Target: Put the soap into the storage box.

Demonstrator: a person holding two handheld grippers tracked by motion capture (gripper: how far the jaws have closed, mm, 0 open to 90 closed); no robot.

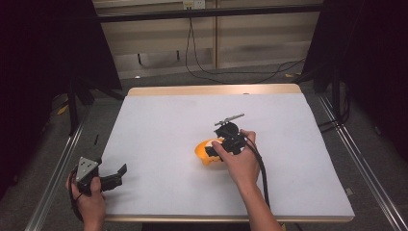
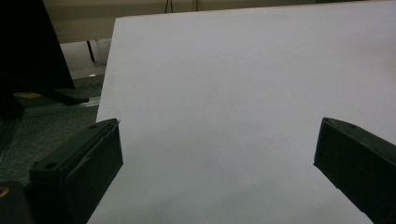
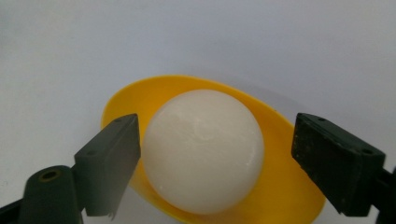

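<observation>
White sheet (image 1: 159,125) over a pale wooden counter (image 1: 211,89), wood showing along the far edge and the near edge.

Nearest, at about 7 o'clock on the counter, just at its left near corner: left gripper (image 1: 117,174), black, grey three-cornered plate on top, held in the person's left hand (image 1: 90,202). Fingers (image 2: 79,168) spread wide apart, nothing between them, pointing toward 2 o'clock across bare white sheet in the left gripper view.

Farther in, just right of the counter's middle, right hand (image 1: 242,163) reaching in from 6 o'clock, black cable trailing back along the forearm. Right gripper (image 1: 211,150) aimed down and toward 9 o'clock at a yellow bowl (image 1: 202,149).

Seen through the right gripper view: yellow bowl (image 3: 289,186) shallow and oval, resting on the white sheet, with a white ball (image 3: 203,149) sitting inside it, glossy and smooth. Right fingers (image 3: 109,158) open wide, one on each side of the ball; left one just beside the ball's edge, contact hard to judge; right one clearly apart from it. Nothing gripped.

Just beyond the right gripper, toward 12 o'clock, a thin grey rod (image 1: 230,118) sticking out above it, its nature unclear.

Farthest, past the counter's 12 o'clock edge: grey floor, black cables (image 1: 202,67) looping across it, pale wall panels, dark curtains at both sides.
</observation>
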